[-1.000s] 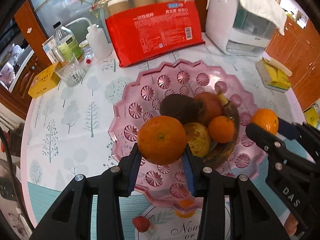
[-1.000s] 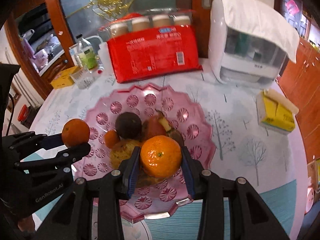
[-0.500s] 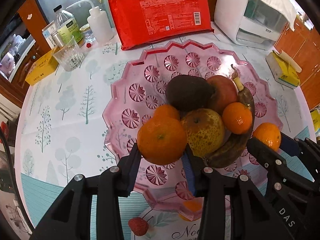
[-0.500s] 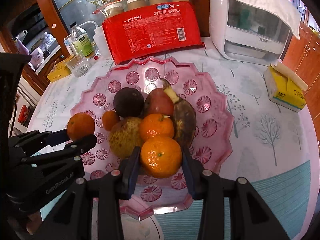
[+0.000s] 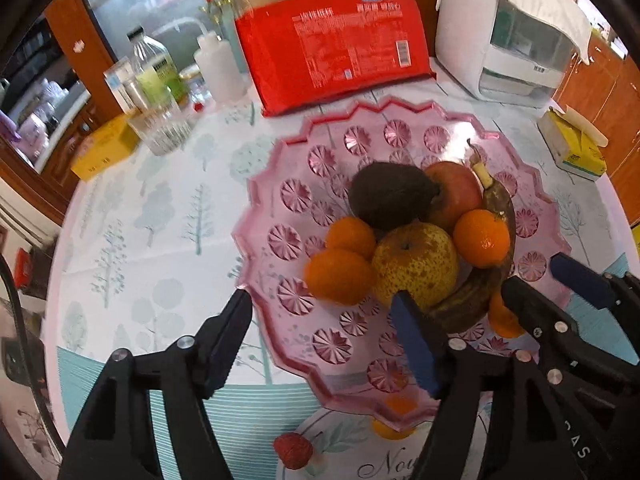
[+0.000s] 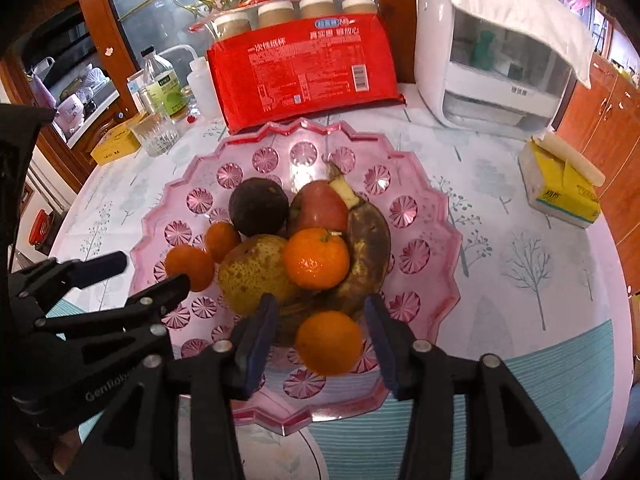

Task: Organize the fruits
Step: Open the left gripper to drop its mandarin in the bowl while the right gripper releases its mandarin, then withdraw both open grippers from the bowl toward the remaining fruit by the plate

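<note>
step: release. Both grippers let go of a mandarin each onto the pink fruit plate point(image 6: 436, 216); judging by the pile, the organizing is far along.
left gripper point(image 5: 320, 312): jaws spread wide, just been opening, nothing pinched. Its mandarin point(image 5: 339, 276) sits beyond the tips on the plate's near-left side, clear of both pads.
right gripper point(image 6: 320, 316): jaws parted, just been opening. Its mandarin point(image 6: 329, 343) lies between the fingers on the plate's near edge, a gap visible on each side, so not pinched.
task thing location: all fruit is on the plate. Pear point(image 6: 256, 270) in the middle, dark round fruit point(image 6: 258, 206) behind it, red apple point(image 6: 322, 208) and browned banana point(image 6: 366, 256) to the right, another mandarin point(image 6: 316, 258) on top, a small mandarin point(image 6: 222, 240) on the left against the pear.
left mandarin contact: touches the small mandarin and sits just beside the pear.
right mandarin contact: close against the banana's low end; whether touching, cannot tell.
vs earlier frames: a second ago each gripper was clamped on its mandarin, held over the plate; now both fruits are down and the jaws are off them. Plate and pile look unmoved.
next move: likely draw both grippers straight back, keeping jaws apart so the pads don't drag the fruit.
risk: round fruit near the rim could roll off if nudged.
leftover fruit: none seen on the tablecloth point(image 6: 520, 240) in these views; the small red thing point(image 5: 293, 450) at the bottom of the left view could be printed, cannot tell.
</note>
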A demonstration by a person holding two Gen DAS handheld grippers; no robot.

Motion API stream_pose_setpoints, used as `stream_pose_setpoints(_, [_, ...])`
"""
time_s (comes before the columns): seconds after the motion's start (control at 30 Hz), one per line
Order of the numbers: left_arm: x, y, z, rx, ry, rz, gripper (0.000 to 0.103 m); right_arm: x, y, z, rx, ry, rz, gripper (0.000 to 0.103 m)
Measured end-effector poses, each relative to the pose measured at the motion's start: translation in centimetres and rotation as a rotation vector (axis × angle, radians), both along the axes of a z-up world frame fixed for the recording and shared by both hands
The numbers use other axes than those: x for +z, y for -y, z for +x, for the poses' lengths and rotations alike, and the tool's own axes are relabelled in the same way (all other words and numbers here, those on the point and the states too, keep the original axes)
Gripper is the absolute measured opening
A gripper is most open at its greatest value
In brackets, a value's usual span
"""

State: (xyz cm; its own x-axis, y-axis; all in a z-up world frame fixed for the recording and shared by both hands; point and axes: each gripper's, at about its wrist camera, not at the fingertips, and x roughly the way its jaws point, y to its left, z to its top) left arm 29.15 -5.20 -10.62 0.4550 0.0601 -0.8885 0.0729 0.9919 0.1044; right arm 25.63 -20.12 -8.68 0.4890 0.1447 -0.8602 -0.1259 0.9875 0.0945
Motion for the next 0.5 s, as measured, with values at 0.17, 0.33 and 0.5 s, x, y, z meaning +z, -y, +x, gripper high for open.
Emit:
stream_pose_setpoints(0.17, [1.0,-0.4,-0.5,0.015,0.019,0.005,0.081,0.9,0.2,-0.3,-0.018,0.033,-0.012,0.052])
stream_pose_setpoints(0.33, [2.0,-0.8,-1.2,0.029,0.036,-0.005,0.083,1.7,0.2,-0.7,-0.022,0.048,-0.005,0.052])
stream_pose_setpoints(0.5, [2.8,-1.0,-1.9,0.033,0.048,-0.003,0.083,2.2,0.1,-1.2,-0.024,0.057,-0.006,0.052])
